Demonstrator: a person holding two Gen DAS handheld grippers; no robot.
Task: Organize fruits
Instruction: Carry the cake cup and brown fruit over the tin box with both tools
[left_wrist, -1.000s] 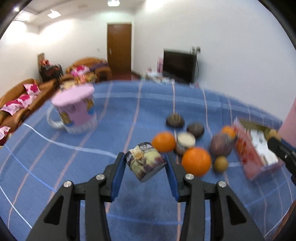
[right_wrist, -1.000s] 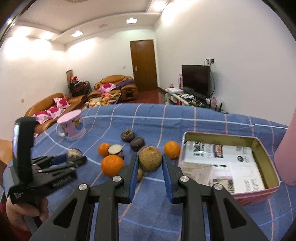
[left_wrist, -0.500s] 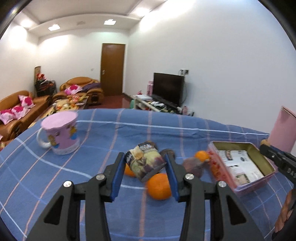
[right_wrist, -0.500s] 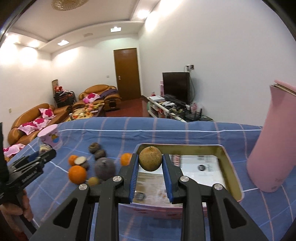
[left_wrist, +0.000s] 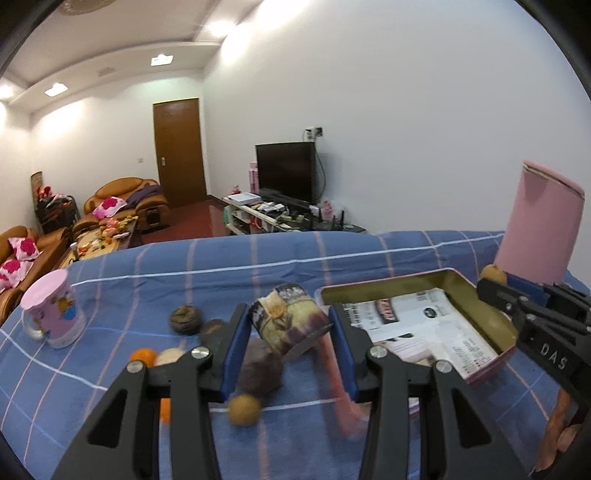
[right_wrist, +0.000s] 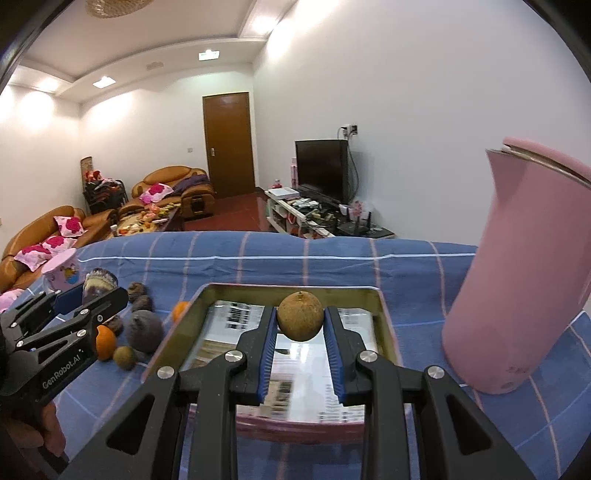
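Round brown fruit (right_wrist: 300, 320): clamped above tin tray (right_wrist: 388, 332) | printed cup (left_wrist: 289, 322): tilted, clamped | purple fruit (right_wrist: 144, 331), oranges (right_wrist: 105, 342), small tan fruit (right_wrist: 124, 357): loose on cloth left of tray.

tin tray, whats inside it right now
Printed paper lines the floor of the tin tray; no fruit rests in it. The right gripper holds a brown fruit above it. The near end of the floor is hidden behind the gripper.
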